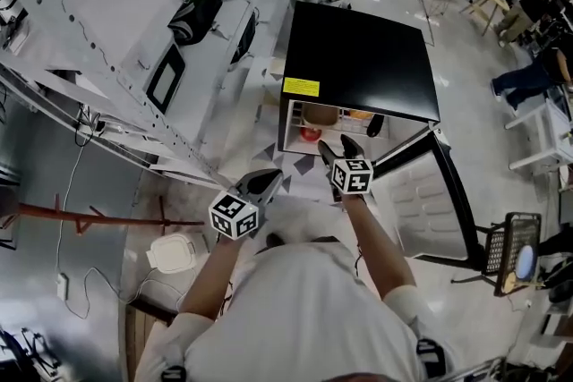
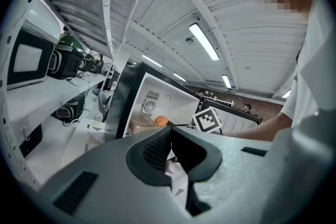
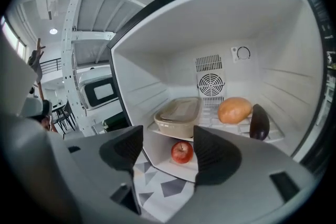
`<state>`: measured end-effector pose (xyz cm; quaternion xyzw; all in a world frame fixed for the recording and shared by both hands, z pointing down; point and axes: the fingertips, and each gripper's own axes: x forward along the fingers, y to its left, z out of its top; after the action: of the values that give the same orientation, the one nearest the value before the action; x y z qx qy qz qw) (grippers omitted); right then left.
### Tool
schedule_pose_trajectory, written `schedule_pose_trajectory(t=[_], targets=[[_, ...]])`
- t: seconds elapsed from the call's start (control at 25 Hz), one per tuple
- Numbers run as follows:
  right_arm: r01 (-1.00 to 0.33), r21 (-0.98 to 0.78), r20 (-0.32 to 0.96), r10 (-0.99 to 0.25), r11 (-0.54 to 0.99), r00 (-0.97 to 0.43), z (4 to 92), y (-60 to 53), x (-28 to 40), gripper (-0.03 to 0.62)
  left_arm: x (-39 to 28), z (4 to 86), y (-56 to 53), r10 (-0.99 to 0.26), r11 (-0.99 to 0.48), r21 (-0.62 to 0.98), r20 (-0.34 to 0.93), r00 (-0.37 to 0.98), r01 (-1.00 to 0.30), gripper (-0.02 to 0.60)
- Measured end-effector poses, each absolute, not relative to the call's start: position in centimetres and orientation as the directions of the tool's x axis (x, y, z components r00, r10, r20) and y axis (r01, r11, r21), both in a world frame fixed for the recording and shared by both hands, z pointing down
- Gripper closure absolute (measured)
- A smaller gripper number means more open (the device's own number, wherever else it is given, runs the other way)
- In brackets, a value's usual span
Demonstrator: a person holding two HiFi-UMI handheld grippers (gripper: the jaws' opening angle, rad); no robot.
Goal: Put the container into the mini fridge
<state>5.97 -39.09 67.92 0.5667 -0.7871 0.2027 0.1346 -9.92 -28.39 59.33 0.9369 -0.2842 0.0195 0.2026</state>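
Observation:
The beige lidded container [image 3: 178, 115] sits on the upper shelf inside the open mini fridge [image 3: 152, 76], at its left. From above, the container [image 1: 320, 114] shows just under the fridge's black top [image 1: 358, 58]. My right gripper [image 3: 168, 139] hangs in front of the opening, open, with nothing between its fingers; it is clear of the container. In the head view the right gripper [image 1: 338, 148] points into the fridge. My left gripper [image 1: 264, 183] is held to the left of the fridge, shut and empty. The left gripper [image 2: 169, 134] view looks past the fridge's side.
A red apple [image 3: 181, 152] lies on the lower shelf. A round orange item [image 3: 234, 110] and a dark eggplant [image 3: 259, 122] share the upper shelf at the right. The fridge door [image 1: 421, 201] swings open to the right. Shelving with a microwave [image 1: 166, 78] runs along the left.

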Motion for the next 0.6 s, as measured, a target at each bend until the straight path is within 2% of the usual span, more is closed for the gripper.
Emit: schedule_pose_trajectory(t=[0.08, 0.2, 0.6], targets=[[-0.947, -0.171, 0.445, -0.837, 0.270, -0.319, 67.4, -38.1, 6.2, 0.320, -9.7, 59.6, -28.1, -0.517, -0.761, 0.366, 0.157, 0.841, -0.536, 0.577], [-0.946, -0.188, 0.439, -0.839, 0.264, -0.321, 66.2, -36.6, 6.5, 0.355, -9.0, 59.8, -27.8, -0.507, -0.766, 0.366, 0.161, 0.847, -0.528, 0.577], [-0.940, -0.153, 0.326, -0.882, 0.306, -0.340, 60.0, -31.3, 8.3, 0.444, -6.3, 58.9, -25.6, -0.540, -0.754, 0.354, 0.146, 0.829, -0.553, 0.577]])
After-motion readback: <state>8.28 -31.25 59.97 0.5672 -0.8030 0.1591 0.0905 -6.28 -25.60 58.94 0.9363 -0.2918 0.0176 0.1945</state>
